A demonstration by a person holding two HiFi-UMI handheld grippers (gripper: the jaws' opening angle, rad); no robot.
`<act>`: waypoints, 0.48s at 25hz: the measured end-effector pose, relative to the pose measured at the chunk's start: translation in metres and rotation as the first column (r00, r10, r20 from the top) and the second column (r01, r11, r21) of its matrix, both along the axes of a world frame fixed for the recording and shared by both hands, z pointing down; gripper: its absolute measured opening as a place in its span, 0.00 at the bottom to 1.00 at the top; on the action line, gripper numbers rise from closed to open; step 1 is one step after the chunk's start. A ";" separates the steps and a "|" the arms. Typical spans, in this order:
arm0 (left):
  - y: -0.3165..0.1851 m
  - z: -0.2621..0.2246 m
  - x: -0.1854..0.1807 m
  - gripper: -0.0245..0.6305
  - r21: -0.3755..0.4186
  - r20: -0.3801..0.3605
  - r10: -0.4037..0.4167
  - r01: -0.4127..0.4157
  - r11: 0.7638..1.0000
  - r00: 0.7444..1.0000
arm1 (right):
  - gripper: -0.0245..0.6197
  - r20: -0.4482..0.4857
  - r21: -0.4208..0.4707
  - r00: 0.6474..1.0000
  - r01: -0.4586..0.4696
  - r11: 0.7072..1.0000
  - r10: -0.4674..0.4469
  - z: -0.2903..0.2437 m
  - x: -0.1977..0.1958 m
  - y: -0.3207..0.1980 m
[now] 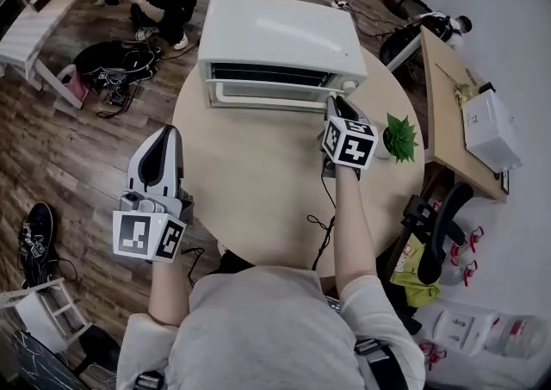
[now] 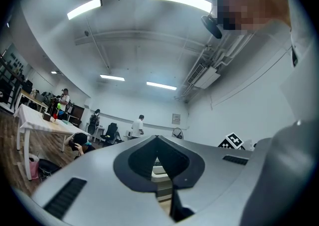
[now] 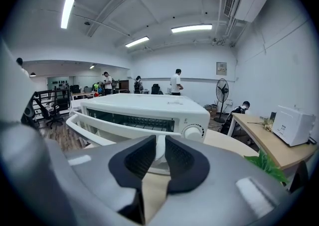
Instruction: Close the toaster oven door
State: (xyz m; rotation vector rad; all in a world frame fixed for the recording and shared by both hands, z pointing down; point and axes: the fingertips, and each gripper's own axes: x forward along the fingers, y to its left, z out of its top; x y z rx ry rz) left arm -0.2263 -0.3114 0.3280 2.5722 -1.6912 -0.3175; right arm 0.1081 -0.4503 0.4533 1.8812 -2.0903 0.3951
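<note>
Round wooden worktop (image 1: 258, 207) is occupied by the white toaster oven (image 1: 275, 35), door (image 1: 267, 93) slightly ajar. Its handle (image 3: 89, 126) appears pinched by the right hand-held gripper (image 1: 334, 102); the left hand-held gripper (image 1: 168, 130) is seen pressed together, empty, over the worktop's left edge.

Toaster oven (image 1: 280, 35) on table (image 1: 258, 199), plant (image 1: 400, 137) at right

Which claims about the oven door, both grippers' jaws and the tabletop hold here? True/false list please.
1. The toaster oven has its door fully shut. False: the door tilts outward, ajar.
2. The right gripper has its jaws on the door handle. True.
3. A potted plant stands on the table, right of the oven. True.
4. The left gripper holds the plant. False: its jaws are together on nothing, near the table's left edge.
</note>
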 end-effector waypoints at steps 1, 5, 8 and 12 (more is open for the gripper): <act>0.000 0.000 -0.001 0.05 0.000 0.000 -0.001 0.001 1.000 1.000 | 0.13 -0.001 0.002 1.000 -0.001 1.000 0.001 0.000 0.000 -0.002; -0.001 0.000 -0.009 0.05 0.000 0.000 -0.008 0.008 1.000 1.000 | 0.13 0.008 0.009 1.000 -0.005 1.000 0.005 -0.003 -0.001 -0.010; -0.002 -0.001 -0.014 0.05 0.000 0.001 -0.016 0.016 1.000 1.000 | 0.12 0.011 0.008 1.000 -0.007 1.000 0.007 -0.005 -0.001 -0.014; -0.004 0.000 -0.018 0.05 -0.003 0.001 -0.019 0.019 1.000 1.000 | 0.12 0.013 0.005 1.000 -0.007 1.000 0.007 -0.007 -0.001 -0.020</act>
